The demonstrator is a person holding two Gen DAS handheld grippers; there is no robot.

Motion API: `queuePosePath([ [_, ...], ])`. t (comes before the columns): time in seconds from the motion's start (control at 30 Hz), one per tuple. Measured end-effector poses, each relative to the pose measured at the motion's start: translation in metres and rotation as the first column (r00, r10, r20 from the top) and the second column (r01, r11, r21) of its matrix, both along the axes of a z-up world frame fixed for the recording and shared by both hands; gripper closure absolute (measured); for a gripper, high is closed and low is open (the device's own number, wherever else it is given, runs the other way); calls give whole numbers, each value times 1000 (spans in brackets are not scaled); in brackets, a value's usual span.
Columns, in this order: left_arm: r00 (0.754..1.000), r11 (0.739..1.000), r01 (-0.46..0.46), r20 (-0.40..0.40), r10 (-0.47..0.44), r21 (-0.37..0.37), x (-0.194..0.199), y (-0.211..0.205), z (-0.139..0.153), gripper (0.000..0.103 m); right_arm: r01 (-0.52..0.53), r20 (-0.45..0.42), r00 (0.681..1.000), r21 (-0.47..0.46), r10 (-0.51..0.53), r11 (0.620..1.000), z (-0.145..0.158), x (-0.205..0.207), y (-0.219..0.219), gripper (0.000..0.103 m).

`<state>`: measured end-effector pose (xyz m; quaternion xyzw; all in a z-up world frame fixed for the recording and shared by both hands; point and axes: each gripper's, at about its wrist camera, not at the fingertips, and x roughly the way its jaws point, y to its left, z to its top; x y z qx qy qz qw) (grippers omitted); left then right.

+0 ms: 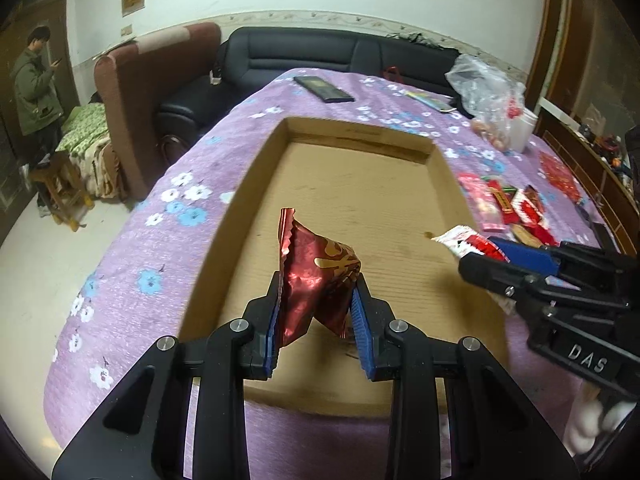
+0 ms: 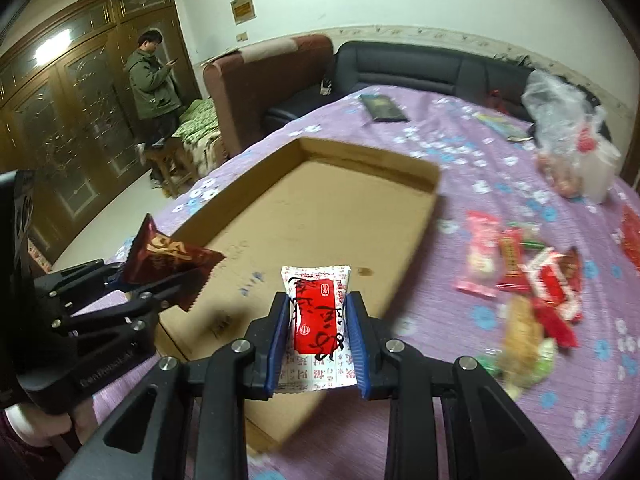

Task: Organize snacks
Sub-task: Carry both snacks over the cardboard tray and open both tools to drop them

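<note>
My left gripper (image 1: 318, 286) is shut on a dark red foil snack packet (image 1: 316, 276), held above the near part of a shallow cardboard tray (image 1: 352, 200). The same packet (image 2: 168, 260) shows at the left of the right wrist view, in the left gripper (image 2: 160, 284). My right gripper (image 2: 318, 300) is shut on a white and red snack packet (image 2: 316, 316) over the tray's near right side (image 2: 312, 216). That gripper (image 1: 486, 256) and its packet (image 1: 468, 242) enter the left wrist view from the right. Several loose snacks (image 2: 524, 280) lie on the purple cloth right of the tray.
The tray sits on a purple flowered cloth (image 1: 160, 248). A black flat box (image 1: 324, 89) lies behind the tray, and a clear plastic bag (image 1: 486, 92) with a white cup (image 2: 598, 174) stands at the back right. A dark sofa (image 1: 304, 52) and a standing person (image 1: 36, 96) are beyond.
</note>
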<state>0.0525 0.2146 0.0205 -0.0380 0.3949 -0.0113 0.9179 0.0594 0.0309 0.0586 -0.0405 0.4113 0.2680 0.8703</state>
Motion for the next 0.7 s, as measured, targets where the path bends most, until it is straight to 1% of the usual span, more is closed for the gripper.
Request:
queuePosePath([
  [0.17, 999, 999, -34, -29, 33, -24, 8, 15, -9, 73, -16, -34, 999, -8, 15, 1000, -15, 9, 20, 71],
  [0.27, 998, 997, -44, -39, 42, -56, 11, 23, -12, 73, -26, -41, 999, -21, 25, 999, -21, 13, 29, 71],
  [0.33, 998, 995, -49, -48, 45, -85, 11, 27, -13, 73, -33, -44, 999, -24, 32, 999, -24, 14, 32, 70],
  [0.47, 997, 992, -62, -54, 56, -112, 10, 33, -11, 73, -42, -62, 997, -11, 41, 999, -27, 14, 33, 69],
  [0.53, 996, 989, -71, -55, 64, -132, 9, 35, -9, 73, -38, -55, 998, -7, 37, 999, -25, 12, 32, 63],
  [0.63, 997, 985, -68, -48, 61, -156, 6, 36, -4, 73, -30, -38, 999, 12, 31, 999, -19, 7, 27, 57],
  [0.7, 997, 983, -69, -52, 61, -170, 5, 37, -2, 71, -28, -28, 999, 22, 29, 999, -14, 3, 23, 55],
])
